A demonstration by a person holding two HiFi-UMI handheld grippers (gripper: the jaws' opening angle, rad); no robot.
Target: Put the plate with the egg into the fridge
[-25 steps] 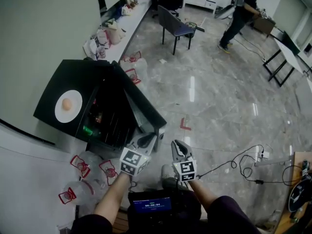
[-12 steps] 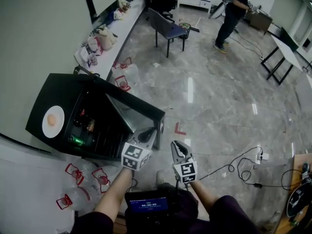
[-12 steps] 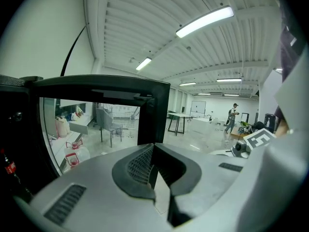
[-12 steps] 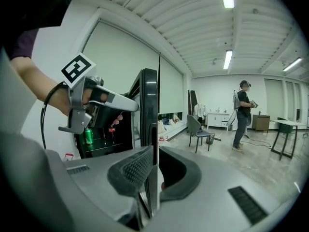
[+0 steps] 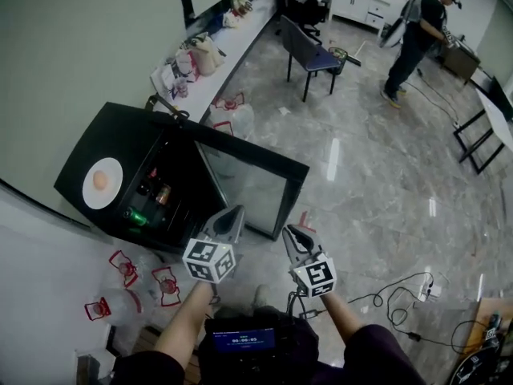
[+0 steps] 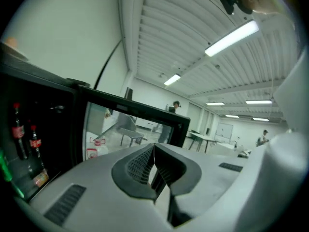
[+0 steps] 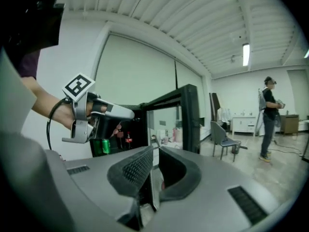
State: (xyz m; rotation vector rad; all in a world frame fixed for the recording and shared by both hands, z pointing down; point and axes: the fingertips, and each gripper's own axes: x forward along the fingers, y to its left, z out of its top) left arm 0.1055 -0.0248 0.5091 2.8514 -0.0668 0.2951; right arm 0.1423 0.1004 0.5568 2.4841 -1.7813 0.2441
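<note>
Pale grey polished marble floor (image 5: 377, 183), spreading across the right and far side. On the left against the wall, squat black mini fridge (image 5: 128, 139); stands with its glass-paned door (image 5: 252, 184) swung open toward the right. Far right, a person in dark clothes (image 5: 418, 34); left of them, a grey chair (image 5: 309, 53). Near centre, just off the door's near edge, left hand-held gripper (image 5: 235, 215): clenched, pads together, grasping nothing. Just right of it, right hand-held gripper (image 5: 288, 231): likewise clenched on nothing, tips meeting. On the left part of the fridge's top, round white plate (image 5: 111, 196); lies flat and carries a brown egg (image 5: 100, 180) at its middle. Inside the fridge, dark red-labelled bottles (image 5: 160, 192), upright beside a green can (image 5: 135, 214).
</note>
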